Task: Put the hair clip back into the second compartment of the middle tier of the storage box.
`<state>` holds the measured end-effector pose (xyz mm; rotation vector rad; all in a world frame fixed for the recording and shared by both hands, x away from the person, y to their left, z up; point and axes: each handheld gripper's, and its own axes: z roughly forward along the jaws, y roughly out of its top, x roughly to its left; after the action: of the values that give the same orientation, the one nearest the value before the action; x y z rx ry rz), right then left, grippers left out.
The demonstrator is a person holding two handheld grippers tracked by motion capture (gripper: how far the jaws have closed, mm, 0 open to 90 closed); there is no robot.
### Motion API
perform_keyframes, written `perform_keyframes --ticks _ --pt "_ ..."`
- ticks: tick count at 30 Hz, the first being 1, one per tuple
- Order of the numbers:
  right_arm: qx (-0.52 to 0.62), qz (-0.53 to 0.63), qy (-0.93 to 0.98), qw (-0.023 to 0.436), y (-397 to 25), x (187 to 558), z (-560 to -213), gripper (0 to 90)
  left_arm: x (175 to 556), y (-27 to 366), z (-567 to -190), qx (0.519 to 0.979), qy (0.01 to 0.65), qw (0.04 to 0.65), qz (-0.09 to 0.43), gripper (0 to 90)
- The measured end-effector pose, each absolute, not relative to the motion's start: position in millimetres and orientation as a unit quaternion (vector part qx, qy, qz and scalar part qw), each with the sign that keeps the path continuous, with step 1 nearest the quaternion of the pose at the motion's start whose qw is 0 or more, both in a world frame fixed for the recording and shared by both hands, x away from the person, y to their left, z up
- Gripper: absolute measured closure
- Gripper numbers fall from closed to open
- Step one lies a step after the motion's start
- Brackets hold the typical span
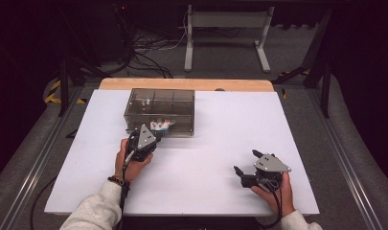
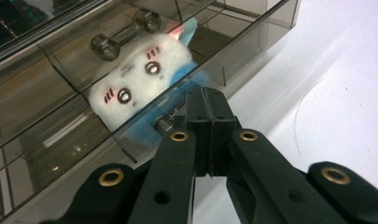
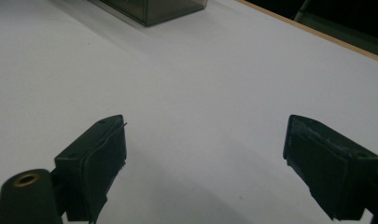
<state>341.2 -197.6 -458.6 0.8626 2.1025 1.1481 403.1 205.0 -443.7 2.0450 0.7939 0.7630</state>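
One white table (image 1: 215, 143), covering the middle of the high view, with a bare wooden strip along its far edge.

One smoked clear drawer box (image 1: 160, 111), standing upper left of centre on the table in the high view; divided into compartments, its front face toward the person. In the left gripper view it crosses the upper left of the frame, and small metal knobs show on the drawer fronts.

One left gripper (image 2: 209, 109), lower centre of its own view, jaws pressed together, clenched on the small knob of the front drawer. In the high view it sits left of centre, touching the box's near face, held by the person's left hand (image 1: 130, 165).

One right gripper (image 1: 245, 162), lower right of the high view, held by the right hand (image 1: 274, 190), well apart from the box; jaws spread wide, released, holding nothing, bare table beneath them.

One plush toy (image 2: 144, 88), white with blue trim and a pink ear, lying inside the front drawer, upper centre of the left gripper view, just behind the clenched jaws.
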Motion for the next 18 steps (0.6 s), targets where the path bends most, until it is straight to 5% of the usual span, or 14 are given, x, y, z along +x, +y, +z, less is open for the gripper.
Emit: perform_keyframes --ticks 18 --pt "0.321 0.433 0.789 0.295 -197.9 341.0 -457.4 13.8 404.6 203.8 -443.4 0.809 0.311 0.393 0.308 90.0"
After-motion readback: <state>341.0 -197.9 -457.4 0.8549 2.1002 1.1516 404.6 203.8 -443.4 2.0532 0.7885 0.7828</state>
